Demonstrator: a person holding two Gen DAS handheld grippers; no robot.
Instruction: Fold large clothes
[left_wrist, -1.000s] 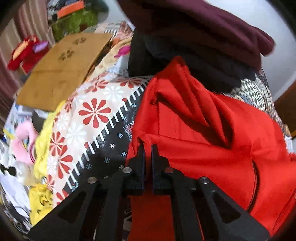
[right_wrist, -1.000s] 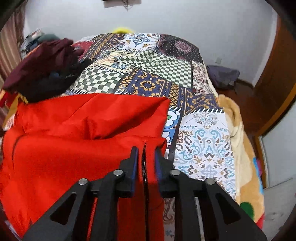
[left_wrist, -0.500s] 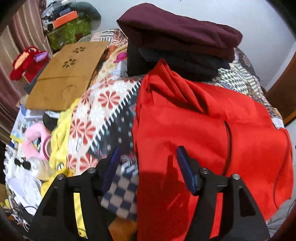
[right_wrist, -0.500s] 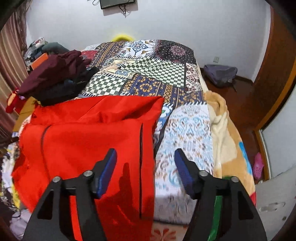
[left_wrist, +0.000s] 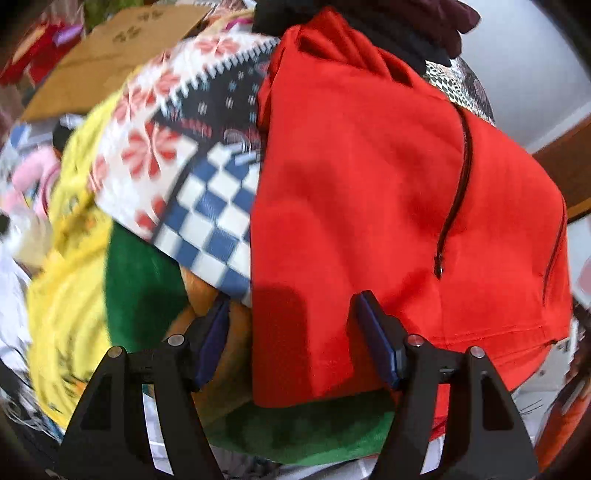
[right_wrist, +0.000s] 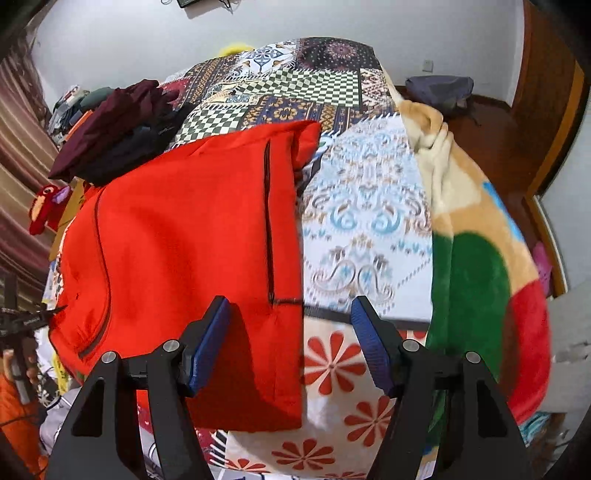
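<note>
You are hovering both the left gripper (left_wrist: 291, 325) and right gripper (right_wrist: 291, 332) wide open, gripping nothing. The red garment (right_wrist: 184, 236) is overhanging the bed edge, so a careless regrasp risks dragging it off.

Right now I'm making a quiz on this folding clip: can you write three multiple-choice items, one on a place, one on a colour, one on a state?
1. Where does the pile of dark clothes sit relative to the red garment in the right wrist view?
A. beyond its upper left
B. on its near hem
C. on the floor at right

2. What colour are the pads on the gripper fingers?
A. yellow
B. blue
C. white

3. How do the left gripper and right gripper stand?
A. both shut on cloth
B. one open, one shut
C. both open, holding nothing

Answers: 1 A, the pile lies past the garment's far left corner. 2 B, blue strips line the fingers. 3 C, wide gaps, no cloth pinched.
</note>
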